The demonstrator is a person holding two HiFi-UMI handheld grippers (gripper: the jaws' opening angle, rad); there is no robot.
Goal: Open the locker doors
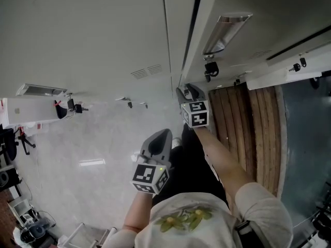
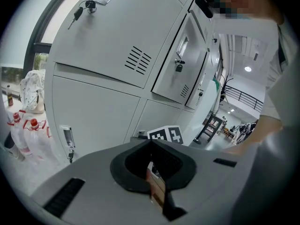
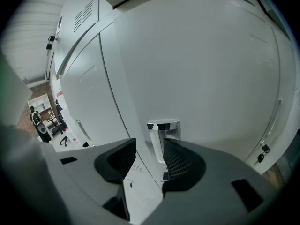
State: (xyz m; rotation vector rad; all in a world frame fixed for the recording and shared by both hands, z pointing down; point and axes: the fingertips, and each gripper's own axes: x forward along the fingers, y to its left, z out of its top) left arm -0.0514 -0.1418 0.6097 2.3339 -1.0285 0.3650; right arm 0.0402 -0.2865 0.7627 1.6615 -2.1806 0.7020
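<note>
Step in hand: reaching for the pull on one door. As I read it, no grip is made yet, so this door has not started to open.
Locker door: the pale grey sheet-metal locker door (image 3: pixel 201 69) fills the right gripper view and looks flush with its neighbour.
Handle: a small polished chrome pull handle (image 3: pixel 164 131) stands out from that door, near the seam on its left.
Right gripper: the right gripper (image 3: pixel 149 146) has its jaws spread wide. The handle is just ahead of them and partly behind the right-hand pad, and neither pad presses on it.
Left gripper: the left gripper (image 2: pixel 151 146) has its jaws pressed together on nothing. It is held well back from the handle, nearer the person's body (idle, it seems).
Next move: ease the spread jaws forward until the handle sits squarely between the pads, close on it, then pull outward along the door's swing.
Watch for: the chrome looks slick and narrow, so a shallow pinch would likely slip off.
</note>
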